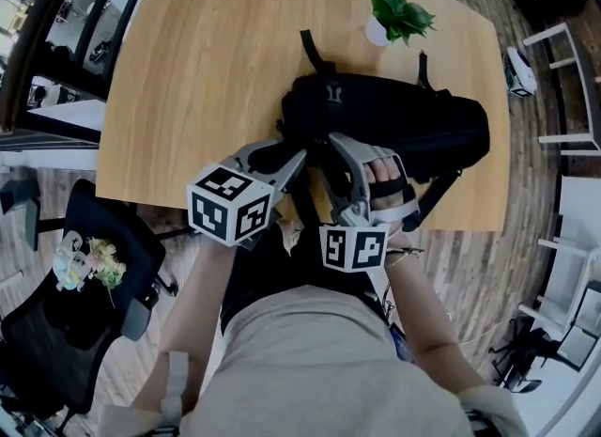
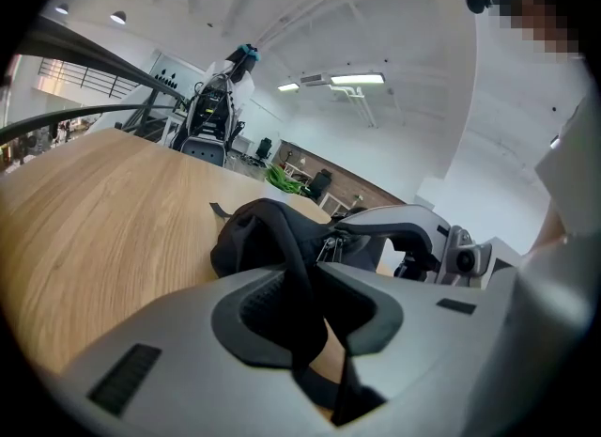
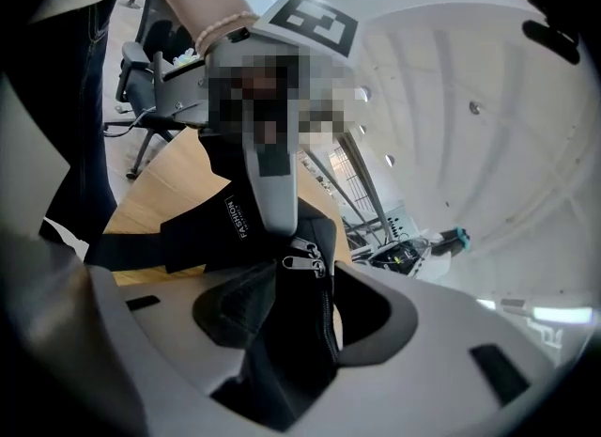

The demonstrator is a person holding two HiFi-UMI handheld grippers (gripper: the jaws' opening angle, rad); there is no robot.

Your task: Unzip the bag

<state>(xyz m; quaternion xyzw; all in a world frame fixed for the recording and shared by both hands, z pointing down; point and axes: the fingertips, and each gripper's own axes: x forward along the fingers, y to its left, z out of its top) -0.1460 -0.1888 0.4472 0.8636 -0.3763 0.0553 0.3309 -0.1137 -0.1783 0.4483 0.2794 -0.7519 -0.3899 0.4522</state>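
Black bag (image 1: pixel 394 120) lay near the front edge of the wooden table (image 1: pixel 188 69), with a potted plant (image 1: pixel 399 14) just behind it. Left gripper (image 2: pixel 305 271) was clenched on a dark fold of the bag at its near end, the fabric pinched between the pads. Right gripper (image 3: pixel 315 271) stood released, jaws wide apart, the zip seam running between them and two metal zip pulls (image 3: pixel 305 258) at the tips, unpinched. Both grippers sat close together at the same end of the bag
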